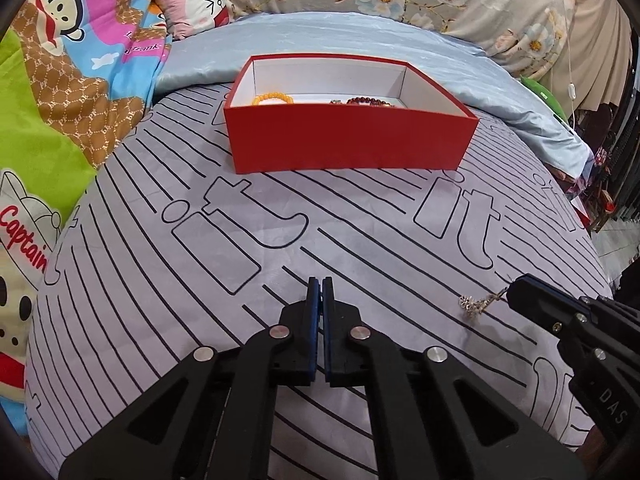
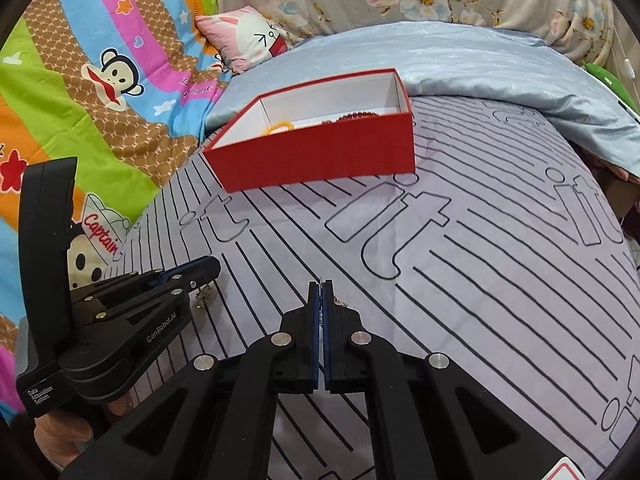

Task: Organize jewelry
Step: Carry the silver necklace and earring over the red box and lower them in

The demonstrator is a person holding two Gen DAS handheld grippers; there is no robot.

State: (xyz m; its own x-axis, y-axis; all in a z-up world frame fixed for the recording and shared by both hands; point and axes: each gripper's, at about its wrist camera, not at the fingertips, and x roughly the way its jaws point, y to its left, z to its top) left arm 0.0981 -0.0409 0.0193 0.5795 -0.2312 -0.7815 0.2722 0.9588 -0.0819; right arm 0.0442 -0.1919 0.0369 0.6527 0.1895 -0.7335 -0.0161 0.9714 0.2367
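The red box [image 1: 344,140] [image 2: 320,156] stands open on the bed ahead. Inside lie a yellow bead bracelet [image 1: 272,99] [image 2: 280,126] and a dark red bead bracelet [image 1: 370,101] [image 2: 358,115]. My right gripper [image 1: 516,285] [image 2: 321,282] is shut on the thin chain of a silver earring [image 1: 474,305], which dangles just above the sheet. My left gripper [image 1: 320,280] [image 2: 216,267] is shut low over the sheet. A second small silver piece [image 2: 202,297] shows right under its tip; I cannot tell whether it is pinched or only lying there.
The grey sheet with black stripes [image 1: 360,220] covers the near bed. A pale blue quilt [image 1: 320,36] lies behind the box, a cartoon blanket [image 1: 60,100] at the left and a pink pillow [image 1: 192,0] at the back. A hand [image 2: 60,432] holds the left gripper's handle.
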